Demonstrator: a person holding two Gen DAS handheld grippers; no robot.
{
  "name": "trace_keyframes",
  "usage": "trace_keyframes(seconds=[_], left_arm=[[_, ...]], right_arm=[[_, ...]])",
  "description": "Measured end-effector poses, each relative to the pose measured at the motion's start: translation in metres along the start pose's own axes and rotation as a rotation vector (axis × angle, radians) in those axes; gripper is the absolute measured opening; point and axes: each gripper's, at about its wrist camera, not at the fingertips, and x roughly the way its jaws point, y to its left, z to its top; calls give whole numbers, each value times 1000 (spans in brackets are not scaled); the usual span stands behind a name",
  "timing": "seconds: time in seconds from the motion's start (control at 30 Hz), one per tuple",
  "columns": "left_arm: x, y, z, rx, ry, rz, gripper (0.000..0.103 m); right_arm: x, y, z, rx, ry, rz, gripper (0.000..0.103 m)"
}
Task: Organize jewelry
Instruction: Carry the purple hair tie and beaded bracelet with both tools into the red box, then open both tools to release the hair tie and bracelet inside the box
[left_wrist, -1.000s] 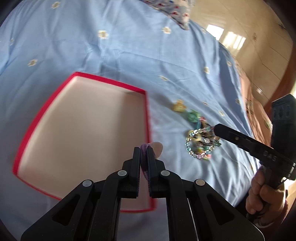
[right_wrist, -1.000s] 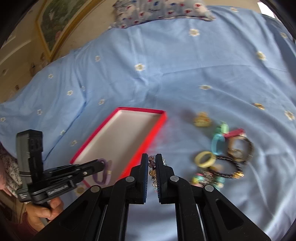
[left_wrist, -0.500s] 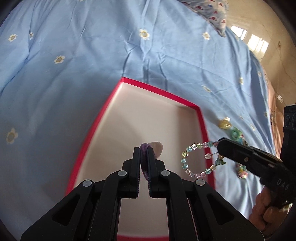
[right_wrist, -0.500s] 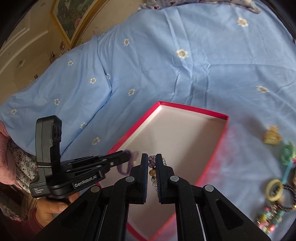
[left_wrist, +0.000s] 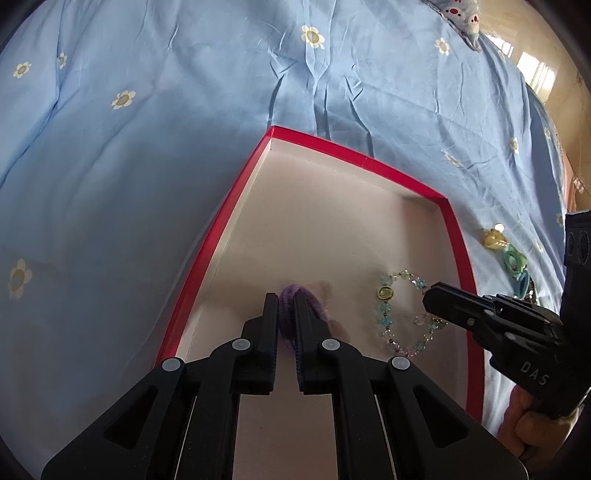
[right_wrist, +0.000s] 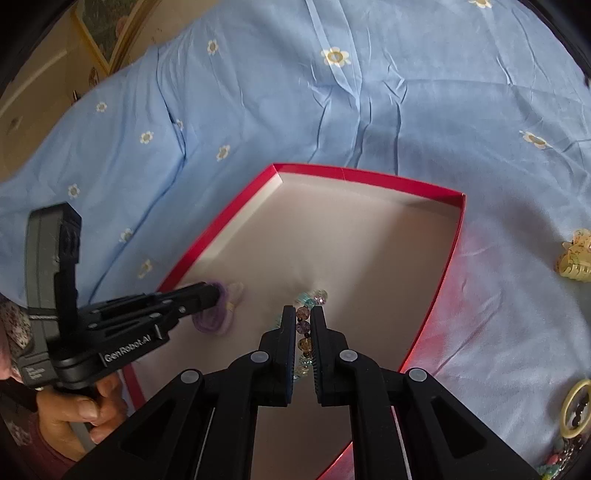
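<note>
A red box with a pale inside (left_wrist: 364, 162) (right_wrist: 369, 177) lies on the blue bed sheet. My left gripper (left_wrist: 285, 301) (right_wrist: 212, 295) is shut on a purple hair tie (left_wrist: 295, 295) (right_wrist: 214, 317) and holds it low over the box floor. My right gripper (right_wrist: 303, 314) (left_wrist: 430, 295) is shut on a beaded bracelet (left_wrist: 391, 314) (right_wrist: 304, 328) of clear, blue and green beads, also low inside the box, right of the hair tie.
Right of the box on the sheet lie a yellow hair clip (left_wrist: 495, 238) (right_wrist: 574, 258), green rings (left_wrist: 515, 264), a yellow ring (right_wrist: 574, 408) and more beaded pieces (right_wrist: 557, 458). A framed picture (right_wrist: 107, 40) leans at the far left.
Both grippers have moved left from the jewelry pile over the box and lowered into it, each still holding its piece.
</note>
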Motion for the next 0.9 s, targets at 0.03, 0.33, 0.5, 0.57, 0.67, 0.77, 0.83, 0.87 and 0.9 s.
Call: trace_keyframes(seconds=[0.03, 0.33, 0.5, 0.57, 0.67, 0.77, 0.83, 0.87, 0.9], left_arm=[[1, 0, -1, 0, 2, 9, 6], [-3, -2, 1, 8, -12, 48, 34], [-14, -1, -2, -10, -26, 52, 43], [-21, -1, -5, -20, -36, 51, 47], [-31, -2, -7, -33, -55, 49, 52], [-41, -5, -9, -46, -74, 40, 58], [-47, -9, -11, -48, -83, 29, 58], [-49, -12, -11, -48, -85, 22, 59], [-51, -15, -12, -48, -87, 16, 60]], right_arm=[[2, 0, 0, -5, 8, -5, 7], [8, -2, 0, 0, 19, -26, 16], [-5, -4, 0, 31, -8, 0, 38], [-13, -4, 0, 35, -22, 5, 38], [-26, -5, 0, 46, -45, 13, 38], [-42, -8, -4, 52, -71, 8, 39], [-50, -11, -6, 61, -83, 1, 40], [-55, -14, -9, 68, -89, -5, 40], [-59, -17, -11, 76, -94, -11, 40]])
